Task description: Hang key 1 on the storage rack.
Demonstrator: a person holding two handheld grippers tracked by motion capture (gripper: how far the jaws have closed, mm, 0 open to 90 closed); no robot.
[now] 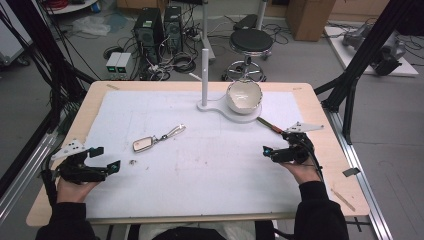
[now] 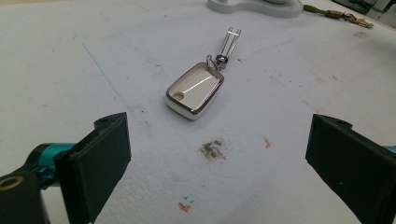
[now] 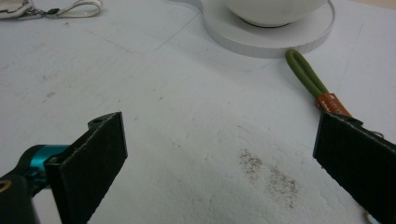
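A shiny silver key fob [image 1: 143, 144] with a clip strap [image 1: 172, 132] lies on the white mat, left of centre. In the left gripper view the fob [image 2: 194, 91] lies flat ahead of the jaws. My left gripper [image 1: 105, 159] [image 2: 217, 154] rests open at the mat's left side, nothing between its jaws. A white bowl [image 1: 244, 96] sits on a white stand base [image 1: 220, 108] with an upright post [image 1: 204, 75]. An olive lanyard with an orange tag [image 1: 271, 125] [image 3: 310, 81] lies beside the base. My right gripper [image 1: 276, 144] [image 3: 219, 149] stands open just short of the lanyard.
The mat [image 1: 200, 170] covers most of a wooden table [image 1: 330, 150]. A small dark speck [image 1: 133, 162] lies near the left gripper. A stool [image 1: 250, 42], computer towers [image 1: 150, 30] and cables stand on the floor beyond the table's far edge.
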